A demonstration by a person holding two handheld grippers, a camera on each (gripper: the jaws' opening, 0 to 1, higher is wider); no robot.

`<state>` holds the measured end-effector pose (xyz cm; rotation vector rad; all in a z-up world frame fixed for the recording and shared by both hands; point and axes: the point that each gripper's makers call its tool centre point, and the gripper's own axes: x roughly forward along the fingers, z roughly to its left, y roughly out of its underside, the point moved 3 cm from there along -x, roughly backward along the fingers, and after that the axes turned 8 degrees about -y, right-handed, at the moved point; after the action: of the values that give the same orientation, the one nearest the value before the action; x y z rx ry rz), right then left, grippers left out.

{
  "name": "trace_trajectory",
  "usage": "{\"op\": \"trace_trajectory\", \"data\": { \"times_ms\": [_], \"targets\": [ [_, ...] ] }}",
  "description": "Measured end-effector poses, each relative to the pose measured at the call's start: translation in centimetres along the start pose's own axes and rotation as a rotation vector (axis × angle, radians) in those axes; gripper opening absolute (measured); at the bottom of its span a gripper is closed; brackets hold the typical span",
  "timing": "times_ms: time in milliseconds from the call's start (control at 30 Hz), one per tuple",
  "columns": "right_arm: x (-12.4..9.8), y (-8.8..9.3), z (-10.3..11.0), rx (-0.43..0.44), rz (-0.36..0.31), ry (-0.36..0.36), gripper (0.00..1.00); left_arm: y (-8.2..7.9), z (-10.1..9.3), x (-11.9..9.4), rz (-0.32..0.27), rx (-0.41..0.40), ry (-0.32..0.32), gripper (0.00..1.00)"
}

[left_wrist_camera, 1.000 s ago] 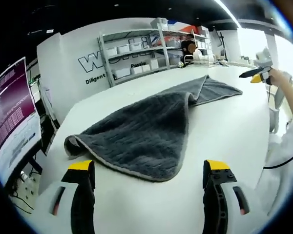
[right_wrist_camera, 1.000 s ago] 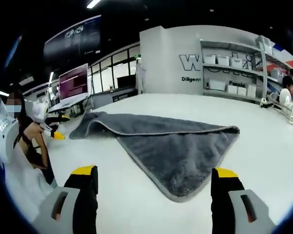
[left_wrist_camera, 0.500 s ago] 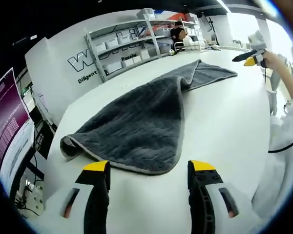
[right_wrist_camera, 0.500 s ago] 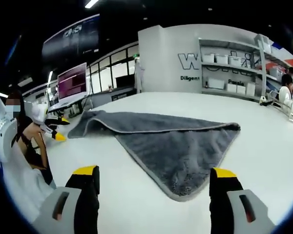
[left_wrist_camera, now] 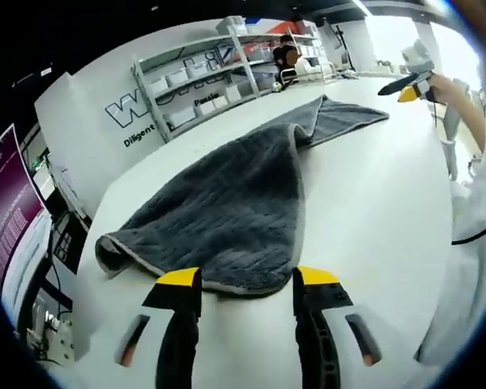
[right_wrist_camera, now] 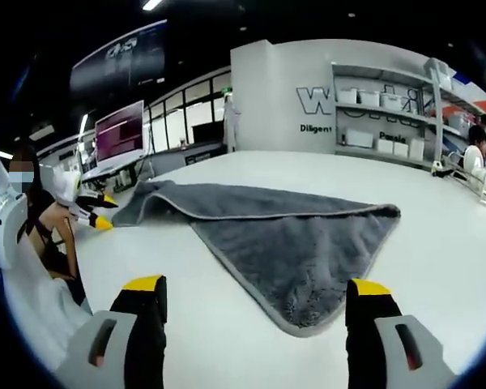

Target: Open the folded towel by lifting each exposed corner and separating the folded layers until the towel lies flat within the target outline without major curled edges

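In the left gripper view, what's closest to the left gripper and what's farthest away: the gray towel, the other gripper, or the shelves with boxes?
From the left gripper, nearest first:
1. Gray towel: its near edge lies right at the jaw tips, on the white table.
2. Other gripper: held up at the upper right, past the towel's far end.
3. Shelves with boxes: beyond the table, against the back wall.

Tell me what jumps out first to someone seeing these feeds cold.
A large grey towel sprawls across the white table, one layer folded over with a corner pointing at the right gripper. The left gripper has its yellow-tipped jaws narrowly apart at the towel's near rounded edge. Beyond the table stand a shelving rack and a purple-lit monitor.
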<state>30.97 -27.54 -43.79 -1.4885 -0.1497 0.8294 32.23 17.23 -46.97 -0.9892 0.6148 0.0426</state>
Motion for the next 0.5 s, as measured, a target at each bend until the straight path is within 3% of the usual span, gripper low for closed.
{"op": "trace_trajectory", "data": {
  "times_ms": [400, 500],
  "targets": [
    [0.54, 0.02, 0.16, -0.003, 0.011, -0.005, 0.91, 0.00, -0.16, 0.46, 0.005, 0.042, 0.022, 0.22],
    [0.66, 0.05, 0.10, 0.001, 0.011, -0.005, 0.90, 0.10, 0.15, 0.46, 0.018, 0.075, -0.002, 0.16]
  ]
}}
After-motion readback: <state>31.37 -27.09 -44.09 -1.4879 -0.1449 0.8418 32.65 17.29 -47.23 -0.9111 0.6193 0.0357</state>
